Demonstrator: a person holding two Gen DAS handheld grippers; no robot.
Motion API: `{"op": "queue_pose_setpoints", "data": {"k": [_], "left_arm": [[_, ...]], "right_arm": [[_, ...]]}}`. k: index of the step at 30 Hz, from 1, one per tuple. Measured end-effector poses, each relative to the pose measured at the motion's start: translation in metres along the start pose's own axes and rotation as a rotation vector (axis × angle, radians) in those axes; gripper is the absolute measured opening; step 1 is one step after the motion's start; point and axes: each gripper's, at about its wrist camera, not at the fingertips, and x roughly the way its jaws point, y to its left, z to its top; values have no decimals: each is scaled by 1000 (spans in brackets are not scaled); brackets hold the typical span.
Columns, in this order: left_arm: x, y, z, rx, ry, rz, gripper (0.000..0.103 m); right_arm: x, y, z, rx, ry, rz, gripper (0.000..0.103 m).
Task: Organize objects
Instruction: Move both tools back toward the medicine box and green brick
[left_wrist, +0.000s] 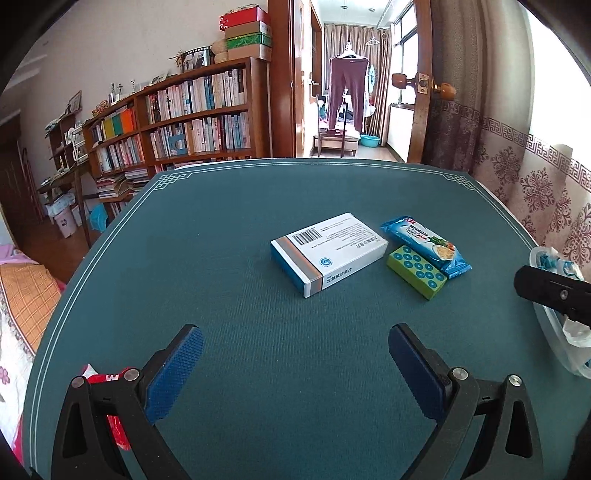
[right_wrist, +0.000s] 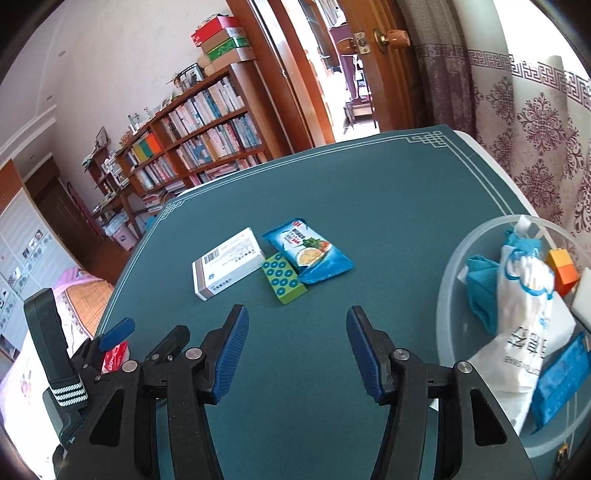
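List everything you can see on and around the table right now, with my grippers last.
medicine box: one, white and blue, mid-table
snack packet: one, blue, right of the box
tile block: one, green with blue dots, against the packet
clear bowl: one, right edge, holding packets, a cloth, an orange block
red packet: one, near left edge
table: one, dark green mat
bookshelf: one, brown, behind
left gripper: fingers open, empty
right gripper: fingers open, empty
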Motion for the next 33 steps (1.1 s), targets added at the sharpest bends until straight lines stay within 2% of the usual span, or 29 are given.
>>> {"op": "queue_pose_setpoints", "data": {"k": [6,13,23,29,31,33], "left_arm": [[3,19,-2,-47,12,-11,102],[1,29,-3,-80,10,-36,102],[2,40,-4,-124,14,-43,102],[2,43,-6,-132,16,-42,102],[3,44,-6,-131,18,-41,102],[3,44,-6,-129,19,-42,102]], "right_arm": [[53,9,-2,-17,53,-8,57],[92,10,6,-42,72,-55,57],[107,25,7,-113,82,-51,57],[118,39,10,-162,70,-104,55],[122,42,11,-177,66,-127,52],[124,44,11,-199,63,-166,41]]}}
